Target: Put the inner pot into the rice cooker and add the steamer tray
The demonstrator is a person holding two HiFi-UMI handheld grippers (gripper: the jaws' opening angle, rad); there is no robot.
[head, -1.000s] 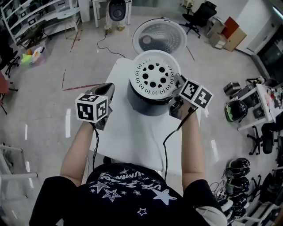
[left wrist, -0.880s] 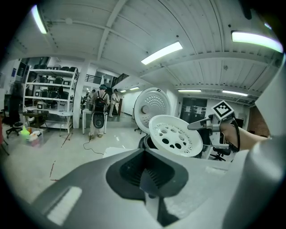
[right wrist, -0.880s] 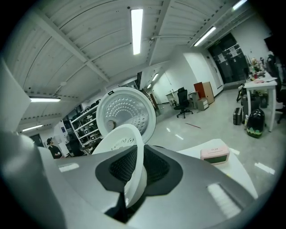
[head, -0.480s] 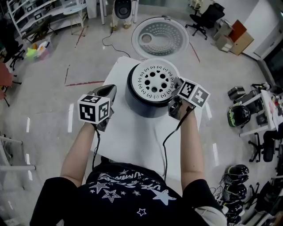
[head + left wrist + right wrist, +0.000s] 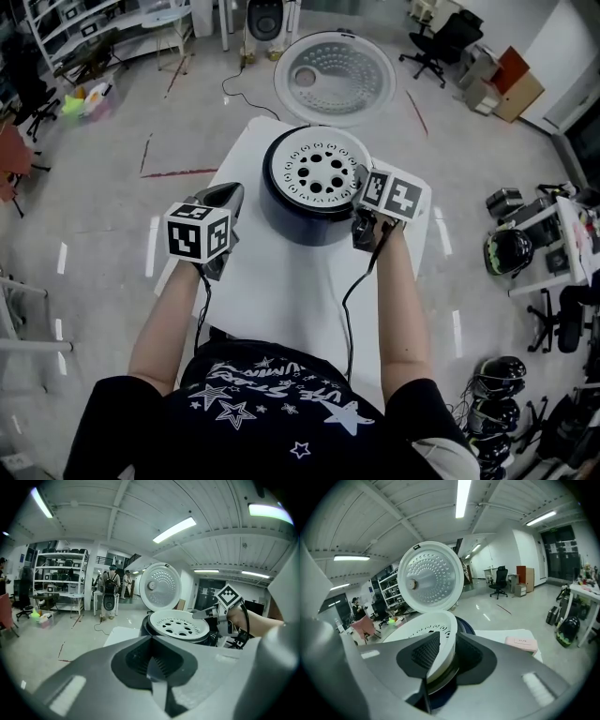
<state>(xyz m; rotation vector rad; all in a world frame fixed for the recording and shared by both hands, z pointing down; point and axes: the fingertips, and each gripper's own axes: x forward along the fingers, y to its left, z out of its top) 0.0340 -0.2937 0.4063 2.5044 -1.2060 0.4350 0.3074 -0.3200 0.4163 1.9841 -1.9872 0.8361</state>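
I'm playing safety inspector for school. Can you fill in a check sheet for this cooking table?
Surface: white table; the cooker stands on it.
Job's things: white steamer tray on top of the dark rice cooker; lid open behind it; the inner pot cannot be seen under the tray.
Clutter: flat pink pad on the table, right of the cooker.
Grippers: right gripper shut on the tray's rim; left gripper shut, holding nothing, left of the cooker.
Cables: black cable hanging from each gripper; floor cable behind the table.
Surroundings: shelves, office chair, helmets.
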